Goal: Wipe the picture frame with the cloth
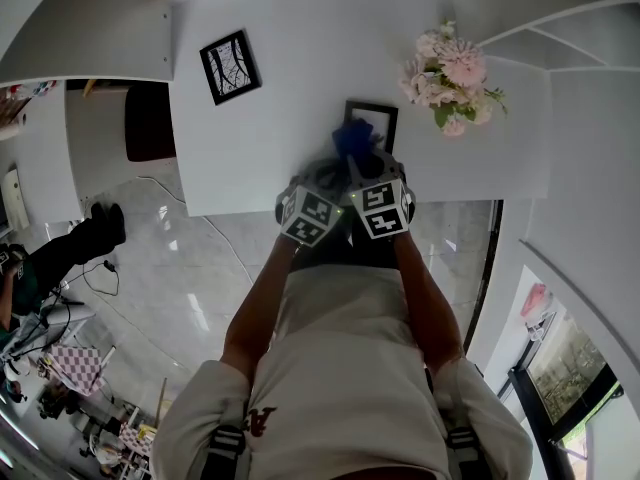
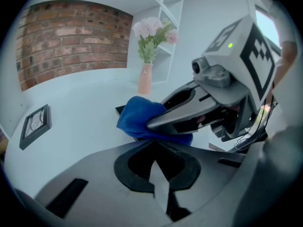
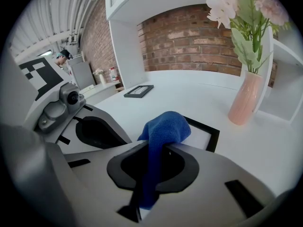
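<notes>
A small black picture frame [image 1: 372,108] lies flat on the white table [image 1: 270,138], near its front edge. A blue cloth [image 1: 352,136] rests on the frame's near side. My right gripper [image 3: 158,145] is shut on the cloth [image 3: 165,126], which bunches up over the frame [image 3: 208,126] and hangs back between the jaws. My left gripper [image 2: 154,143] is right beside it, jaws closed together with nothing seen between them. From the left gripper view the right gripper [image 2: 156,122] presses the cloth [image 2: 135,117] onto the frame [image 2: 120,110], most of which is hidden.
A second black frame [image 1: 229,66] lies at the table's back left. A pink vase [image 3: 246,98] of pink flowers [image 1: 447,73] stands right of the wiped frame. White shelving and a brick wall [image 2: 71,37] stand behind. A person [image 1: 20,278] is off to the left.
</notes>
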